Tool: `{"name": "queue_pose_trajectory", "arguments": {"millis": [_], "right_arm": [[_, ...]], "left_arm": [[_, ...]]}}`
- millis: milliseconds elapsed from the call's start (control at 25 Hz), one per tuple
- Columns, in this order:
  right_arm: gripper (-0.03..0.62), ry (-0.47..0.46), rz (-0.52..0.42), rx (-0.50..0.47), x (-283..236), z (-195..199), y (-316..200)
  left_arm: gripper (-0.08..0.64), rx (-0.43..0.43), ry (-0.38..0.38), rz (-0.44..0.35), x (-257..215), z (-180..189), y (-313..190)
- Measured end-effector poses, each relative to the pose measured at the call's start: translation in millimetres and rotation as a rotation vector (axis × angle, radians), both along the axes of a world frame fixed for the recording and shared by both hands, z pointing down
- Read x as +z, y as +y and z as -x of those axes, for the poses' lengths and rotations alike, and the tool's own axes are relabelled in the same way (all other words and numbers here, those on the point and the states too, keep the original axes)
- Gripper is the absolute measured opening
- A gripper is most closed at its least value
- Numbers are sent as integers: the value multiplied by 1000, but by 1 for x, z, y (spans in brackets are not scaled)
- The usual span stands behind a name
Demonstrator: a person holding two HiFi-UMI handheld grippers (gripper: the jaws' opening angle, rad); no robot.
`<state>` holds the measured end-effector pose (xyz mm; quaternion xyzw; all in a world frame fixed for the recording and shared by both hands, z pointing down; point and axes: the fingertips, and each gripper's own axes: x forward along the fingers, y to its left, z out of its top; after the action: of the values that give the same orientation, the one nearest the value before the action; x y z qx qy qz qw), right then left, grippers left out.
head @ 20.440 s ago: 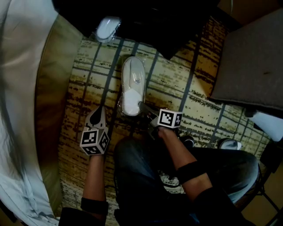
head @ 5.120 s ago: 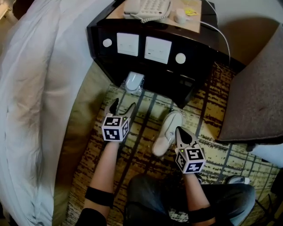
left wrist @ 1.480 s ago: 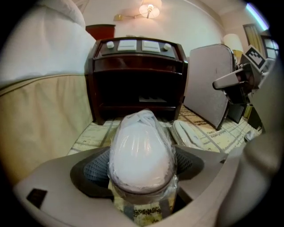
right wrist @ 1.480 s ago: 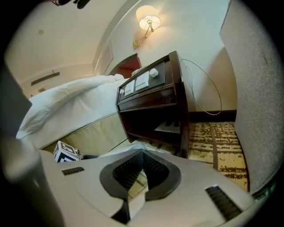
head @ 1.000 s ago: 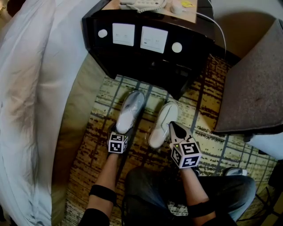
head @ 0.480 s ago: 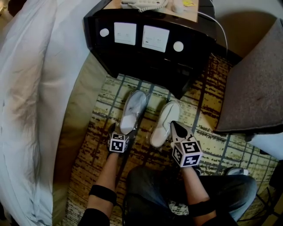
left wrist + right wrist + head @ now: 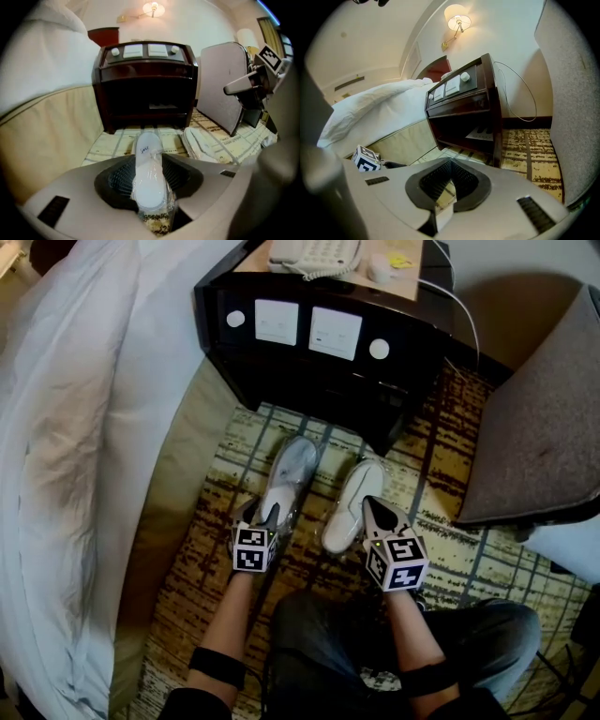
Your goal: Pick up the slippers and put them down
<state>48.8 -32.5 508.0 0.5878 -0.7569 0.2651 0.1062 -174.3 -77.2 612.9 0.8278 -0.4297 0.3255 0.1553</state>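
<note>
hotel bedroom floor: patterned carpet (image 7: 441, 474) between bed (image 7: 84, 427) and dark bedside cabinet (image 7: 319, 362), telephone (image 7: 314, 254) on top.

- two white slippers, each in clear plastic wrap, lie side by side with toes toward the cabinet, near but apart.
- left gripper (image 7: 265, 515) is on the heel end of the left slipper (image 7: 289, 474). its fingers (image 7: 119, 177) have just been closing and now press the wrapped heel from both sides. can't tell if the toe is clear of the carpet.
- right gripper (image 7: 373, 512) is closed on nothing, hovering over the heel of the right slipper (image 7: 354, 498).

step in hand, as i judge it: lifting the left slipper. the wrap looks slick, so grip the slipper itself, not loose film. lift slowly and level so the toe doesn't drag or swing into its neighbour.

writing: small blue squiggle mark on the left slipper's toe, not readable. cabinet panels show no legible text.
</note>
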Motion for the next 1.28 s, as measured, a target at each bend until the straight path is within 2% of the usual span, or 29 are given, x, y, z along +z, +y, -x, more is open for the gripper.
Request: {"name": "queue_pose_trajectory", "arguments": {"millis": [240,320,640,800,1000,1280], "right_arm": [[0,13,-31,-12,-28,-1,2],[0,19,-44,-13,-41,-5,5],[0,39,-117,-38,-101,-24,25],[0,58,-139,-56,-122,-36,33],[0,67,-165,-58,-156,-50,36],[0,95,-253,-108,-227,-56,18]], "left_arm": [[24,-36,80,-128,-81,-4,-2],[1,-45,112,-151,-109,-8,1],[0,-138,231,-242,-208,-7,16],[0,-169,231,-288,-247,3,33],[0,-236,235,-298,-285,26,54],[1,-284,221,-355,-339,58,64]]}}
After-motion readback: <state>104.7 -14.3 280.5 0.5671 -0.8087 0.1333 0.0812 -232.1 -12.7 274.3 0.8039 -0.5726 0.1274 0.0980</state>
